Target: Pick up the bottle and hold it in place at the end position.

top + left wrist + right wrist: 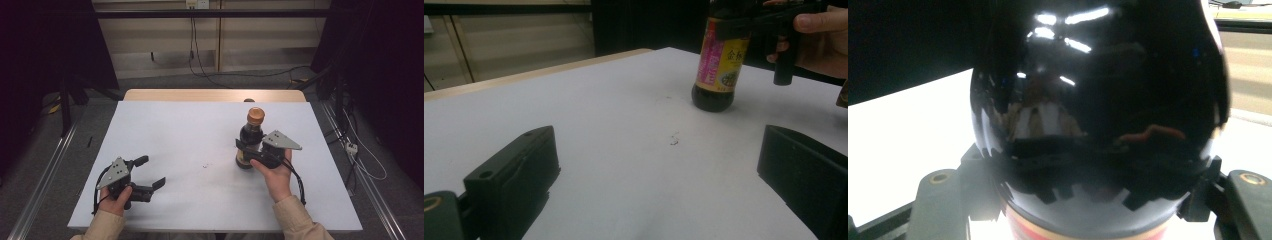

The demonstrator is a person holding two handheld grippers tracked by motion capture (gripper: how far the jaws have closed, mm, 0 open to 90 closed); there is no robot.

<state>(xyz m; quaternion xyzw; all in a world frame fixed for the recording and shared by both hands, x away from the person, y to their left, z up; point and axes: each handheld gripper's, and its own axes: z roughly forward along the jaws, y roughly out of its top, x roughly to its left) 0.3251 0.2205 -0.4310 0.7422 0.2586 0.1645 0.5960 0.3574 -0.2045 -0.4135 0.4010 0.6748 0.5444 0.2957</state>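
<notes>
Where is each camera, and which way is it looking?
High view: sits above the person's side, looks forward and down on the table; shows both hands, the left gripper and right gripper.
Left gripper view: rides the left gripper, looks across the table at the bottle; its own two fingers stand apart.
Right gripper view: rides the right gripper, pressed close to the bottle's dark glass; its fingers squeeze it.
The high view and left gripper view share the bottle and the right hand.

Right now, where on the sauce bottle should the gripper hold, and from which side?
On the wide dark body of the sauce bottle above the label, from the person's side. It stands upright, so level jaws fit there. The right gripper is shut on it there.
</notes>
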